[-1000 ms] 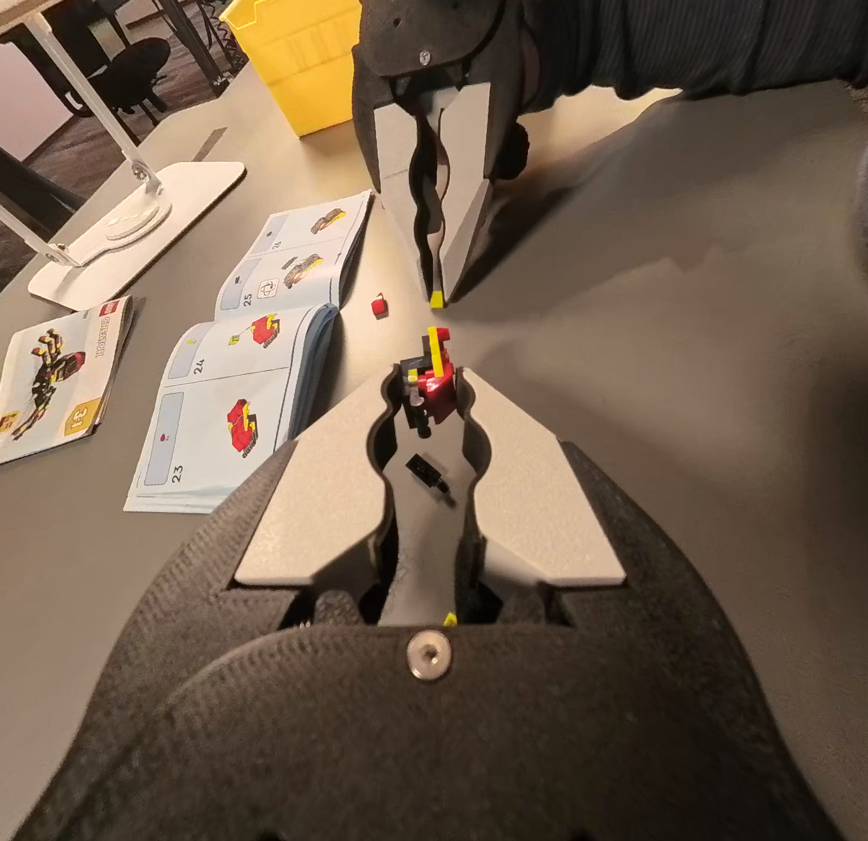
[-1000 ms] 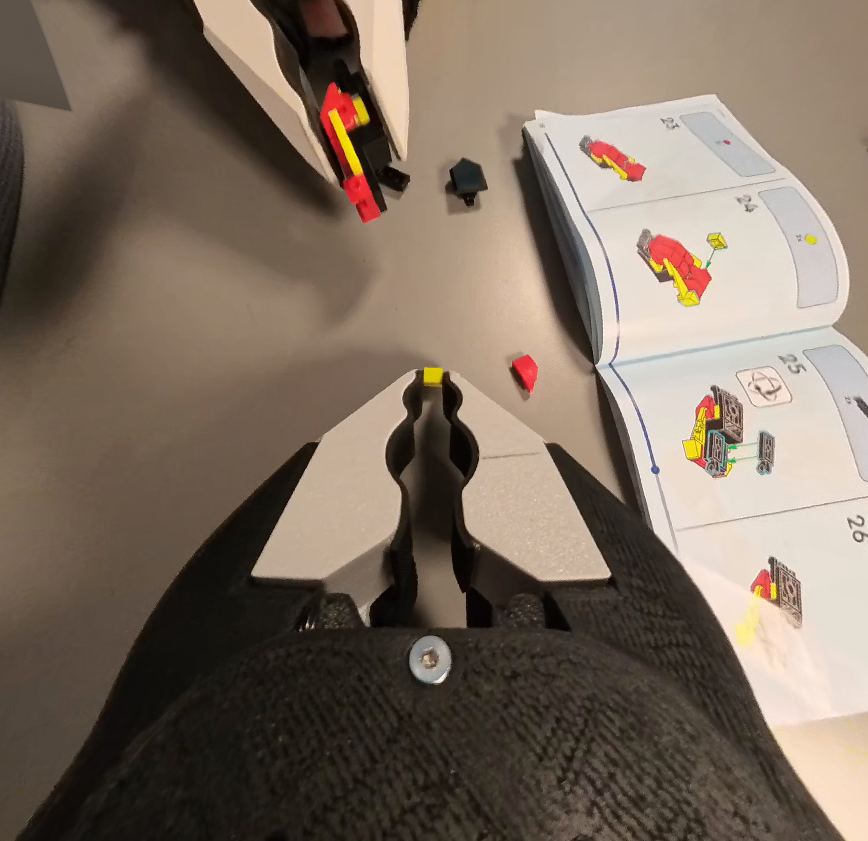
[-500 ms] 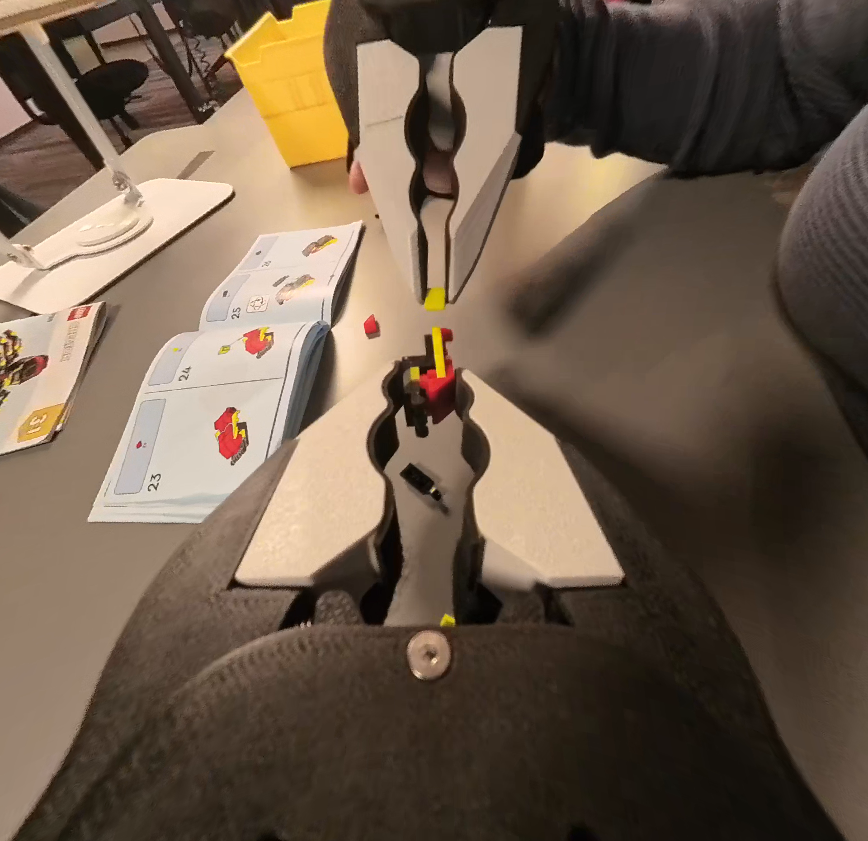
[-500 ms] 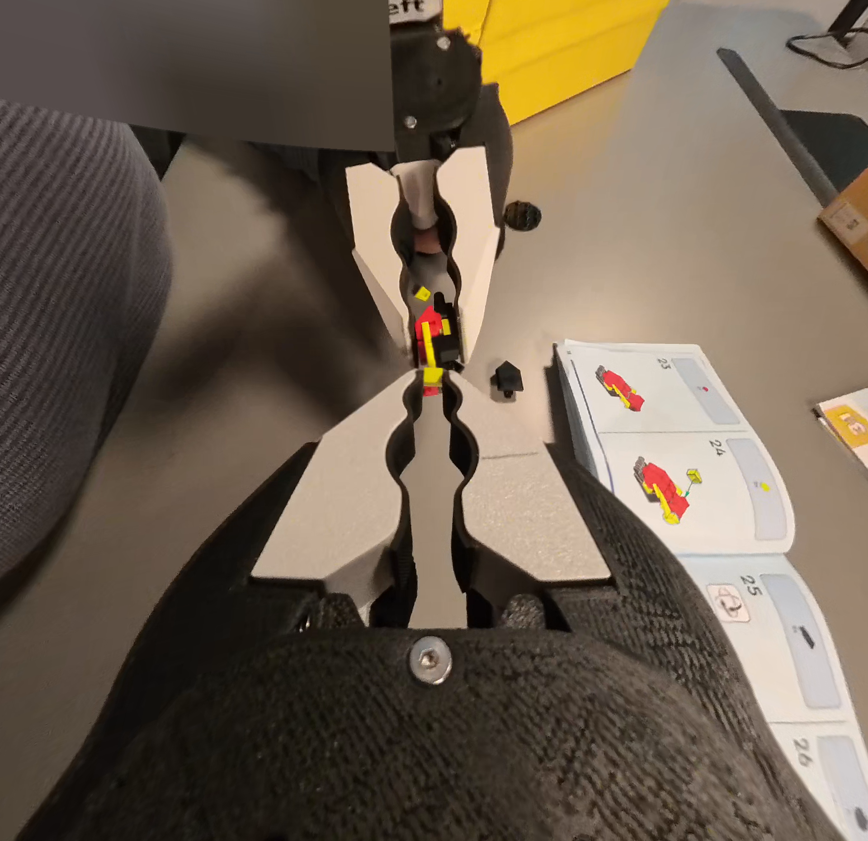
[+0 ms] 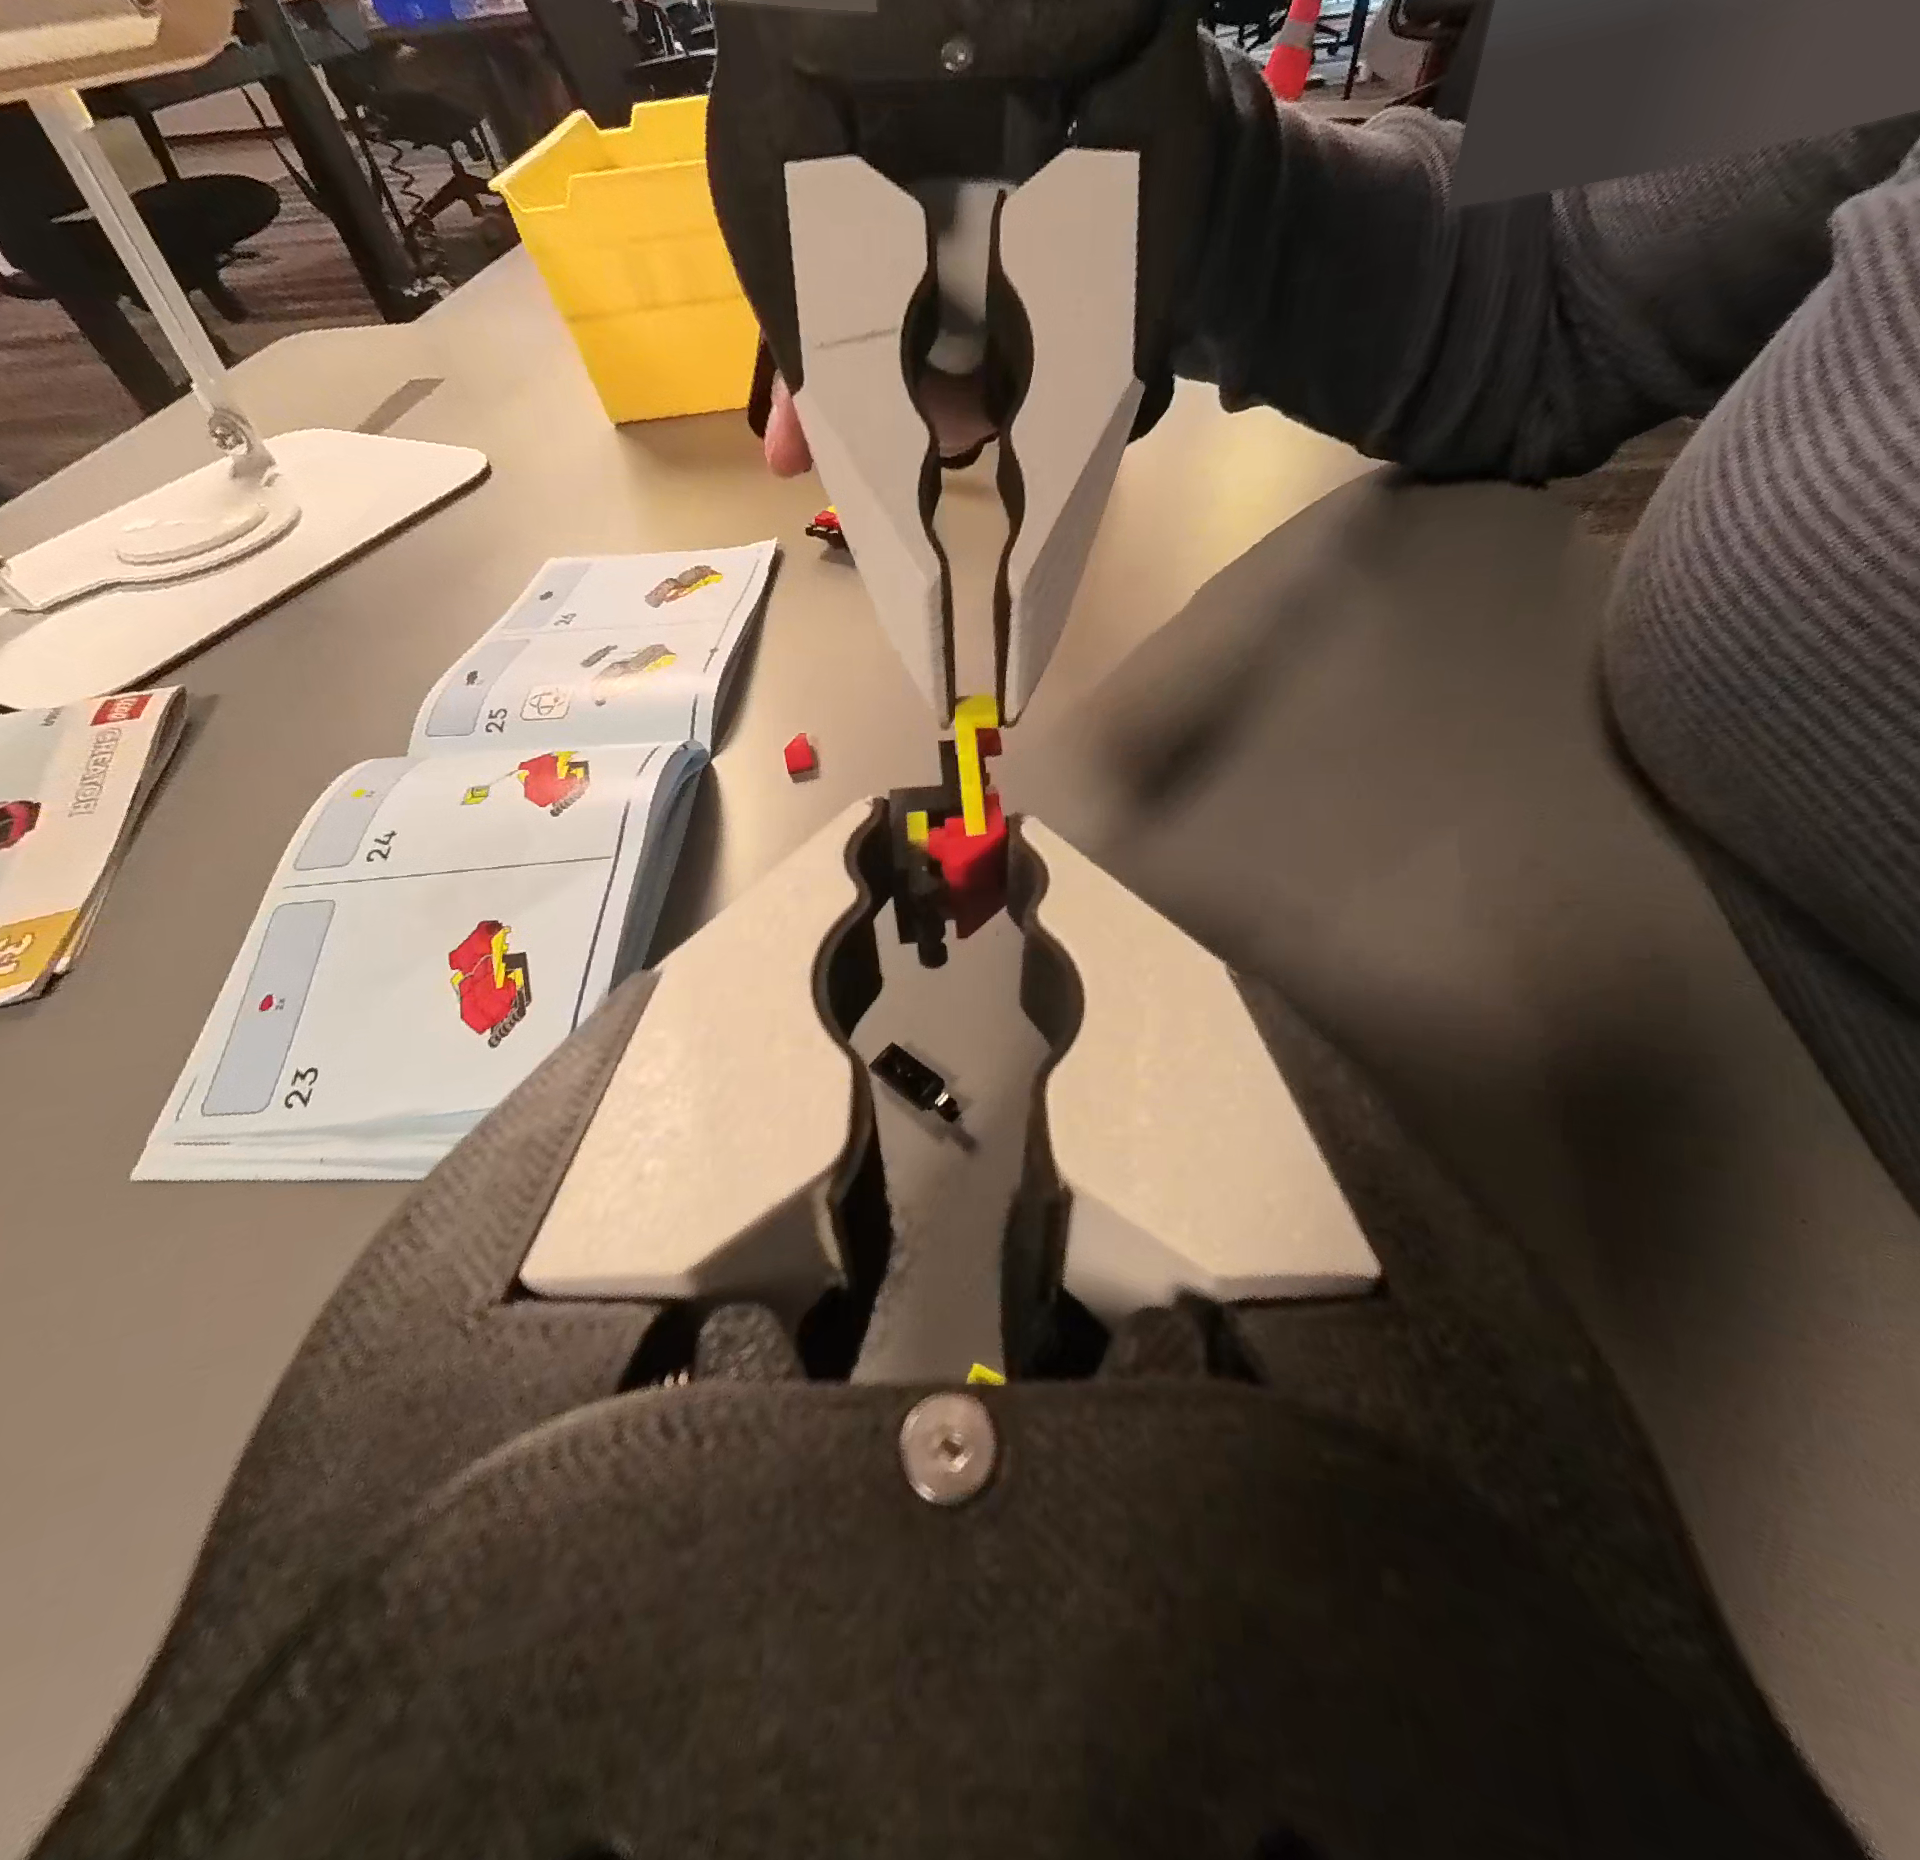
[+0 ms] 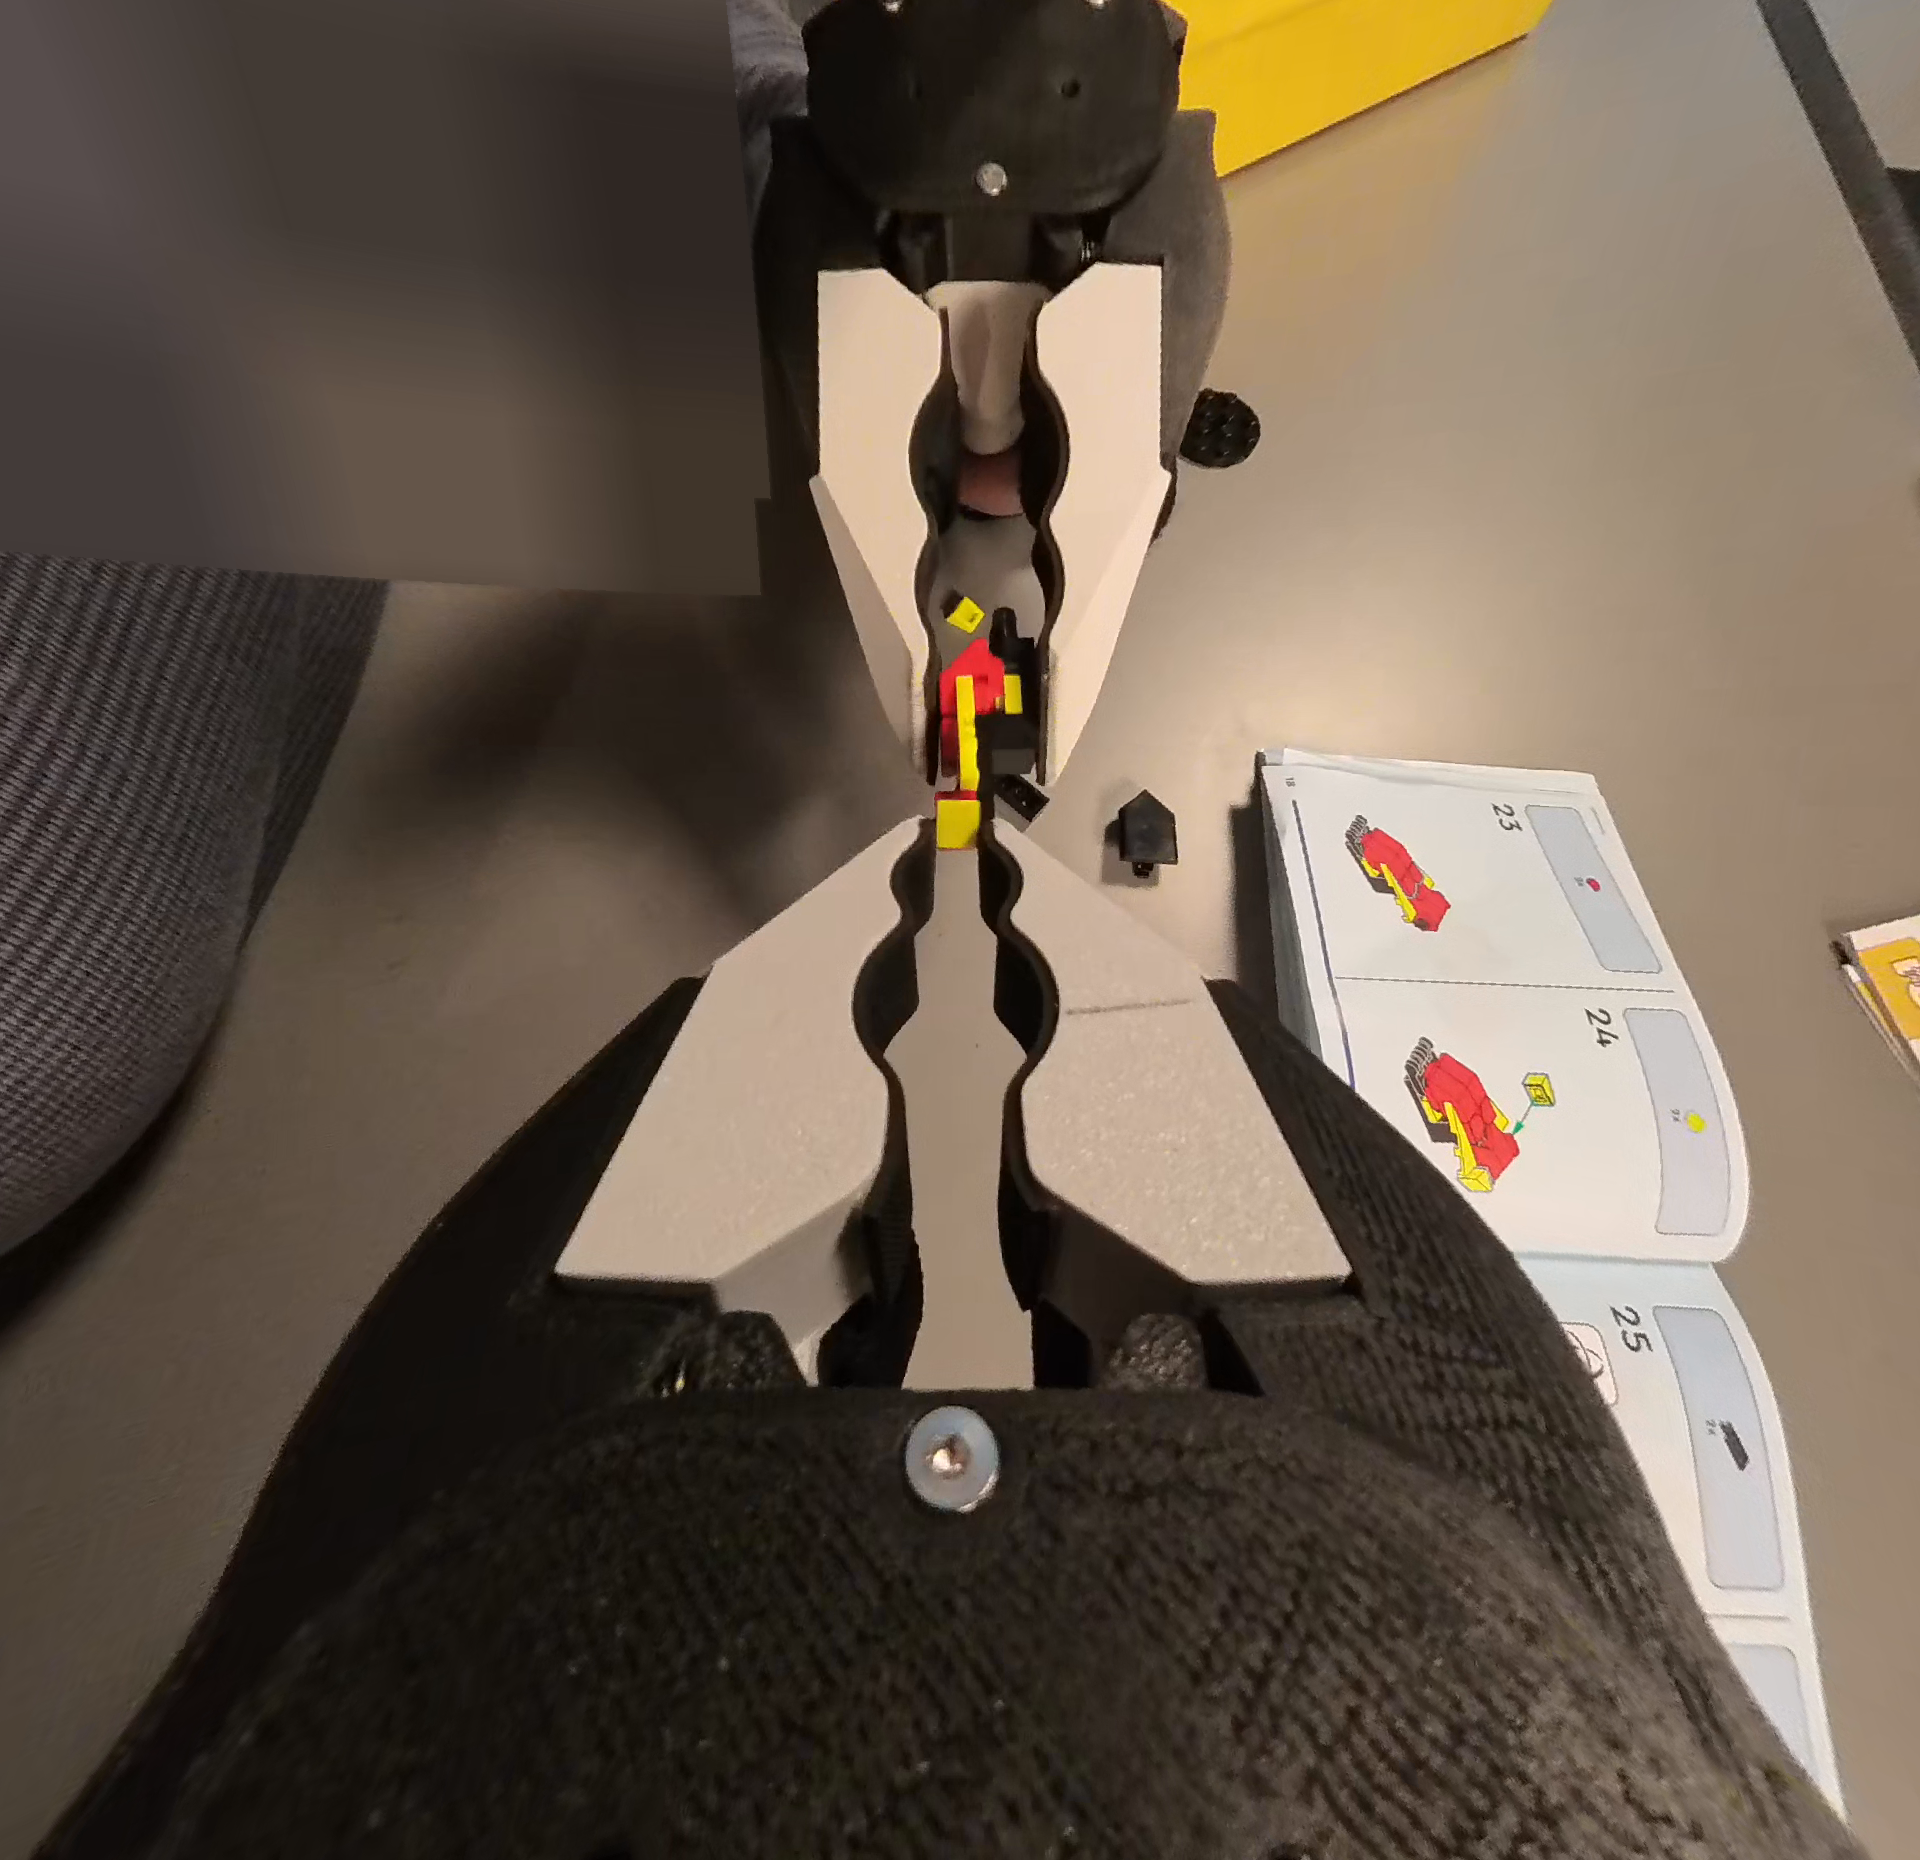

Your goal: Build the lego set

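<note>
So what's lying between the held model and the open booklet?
In the right wrist view, one loose black piece lies on the table between the model and the booklet.

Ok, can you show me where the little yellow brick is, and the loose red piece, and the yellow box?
little yellow brick (image 6: 957, 826): right wrist view, on its front face between the gripper tips.
loose red piece (image 5: 800, 756): left wrist view, on its top, beside the booklet.
yellow box (image 5: 644, 283): left wrist view, on its front wall.

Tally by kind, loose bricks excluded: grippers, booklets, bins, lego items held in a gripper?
Grippers: 2, left gripper and right gripper
Booklets: 2, open booklet and closed booklet
Yellow bin: 1
Held lego items: 2, red-black-yellow assembly in the left, yellow piece in the right
Total: 7
</note>
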Available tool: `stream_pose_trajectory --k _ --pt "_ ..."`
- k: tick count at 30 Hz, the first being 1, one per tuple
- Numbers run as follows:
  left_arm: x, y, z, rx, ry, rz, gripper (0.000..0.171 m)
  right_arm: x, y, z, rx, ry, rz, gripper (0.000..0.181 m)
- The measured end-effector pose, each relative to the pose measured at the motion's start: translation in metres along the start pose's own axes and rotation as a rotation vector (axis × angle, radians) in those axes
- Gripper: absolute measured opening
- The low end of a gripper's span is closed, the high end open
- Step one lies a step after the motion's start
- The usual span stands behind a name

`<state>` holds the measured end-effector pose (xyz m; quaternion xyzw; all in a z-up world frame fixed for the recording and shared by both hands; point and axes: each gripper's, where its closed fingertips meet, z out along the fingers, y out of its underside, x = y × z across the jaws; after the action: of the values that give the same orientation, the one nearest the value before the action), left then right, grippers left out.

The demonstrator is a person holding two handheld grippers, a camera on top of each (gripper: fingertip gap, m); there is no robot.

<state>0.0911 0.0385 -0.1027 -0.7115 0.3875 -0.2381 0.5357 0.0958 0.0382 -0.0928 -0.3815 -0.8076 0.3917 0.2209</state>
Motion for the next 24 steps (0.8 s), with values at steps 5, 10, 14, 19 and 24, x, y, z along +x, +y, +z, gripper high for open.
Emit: stream_pose_trajectory --k 5,10,14,19,24 --pt "0.0 0.0 0.0 -0.003 0.0 0.002 0.02 0.0 0.0 -0.001 -0.008 0.008 -0.008 0.006" --pt "0.0 0.001 0.001 -0.01 -0.001 0.007 0.02 0.004 0.005 -0.004 -0.044 0.032 -0.014 0.005" --pt "0.001 0.002 0.002 -0.021 -0.001 0.016 0.02 0.016 0.038 -0.01 -0.227 0.087 0.019 0.006" --pt "0.003 0.004 0.003 -0.032 0.001 0.026 0.02 0.012 0.085 -0.016 -0.498 0.068 0.068 0.005" --pt "0.003 0.005 0.003 -0.039 0.003 0.031 0.02 0.009 0.097 -0.02 -0.571 0.056 0.101 0.005"
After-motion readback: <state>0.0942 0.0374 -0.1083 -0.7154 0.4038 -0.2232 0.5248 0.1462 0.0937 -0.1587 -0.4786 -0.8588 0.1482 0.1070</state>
